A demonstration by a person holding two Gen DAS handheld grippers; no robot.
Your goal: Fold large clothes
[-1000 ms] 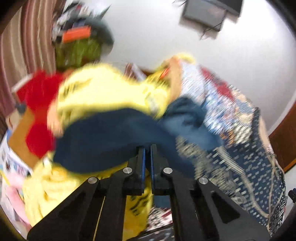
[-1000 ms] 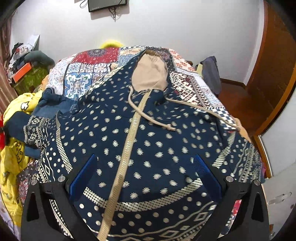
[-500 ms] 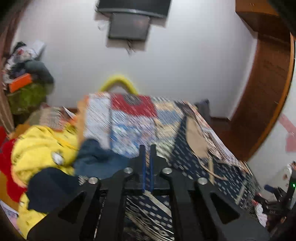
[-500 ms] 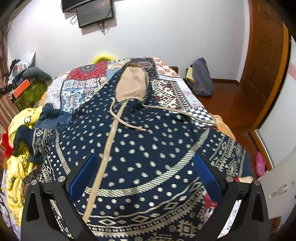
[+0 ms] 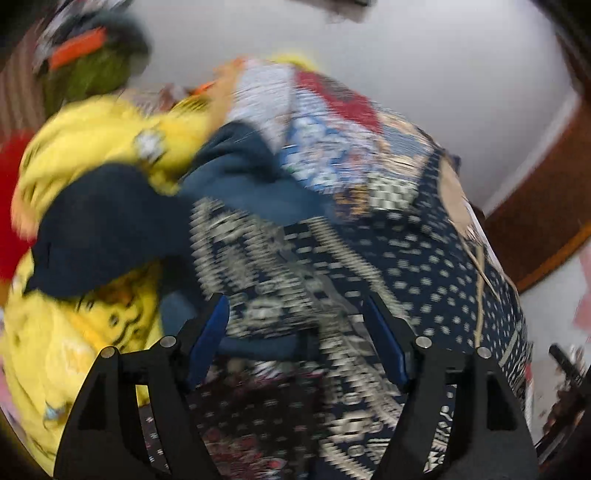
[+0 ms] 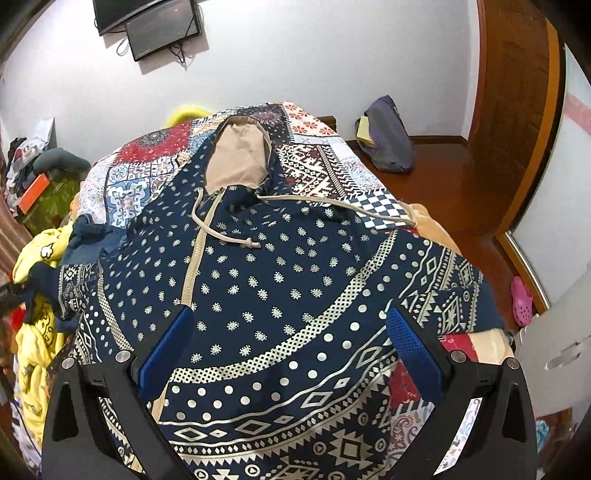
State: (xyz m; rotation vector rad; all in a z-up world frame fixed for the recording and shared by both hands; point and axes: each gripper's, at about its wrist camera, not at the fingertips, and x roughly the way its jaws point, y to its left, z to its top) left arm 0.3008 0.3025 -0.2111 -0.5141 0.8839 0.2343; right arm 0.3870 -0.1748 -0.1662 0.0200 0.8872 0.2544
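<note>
A large navy hooded garment with silver dots and border patterns lies spread on the patchwork bed cover, its beige-lined hood at the far end. My right gripper hovers open above its lower part, touching nothing. In the blurred left wrist view my left gripper hangs over the garment's left sleeve, jaws opening, the patterned cloth below them and not pinched. The sleeve's plain navy lining lies turned over onto yellow clothes.
A heap of yellow clothes and something red lie left of the bed. A purple bag sits on the wooden floor at the right, near a wooden door. Screens hang on the white wall.
My left gripper was shut and swung across the bed; now it stands wide over the sleeve. My right gripper, still open, drifted back so more of the garment's hem shows.
</note>
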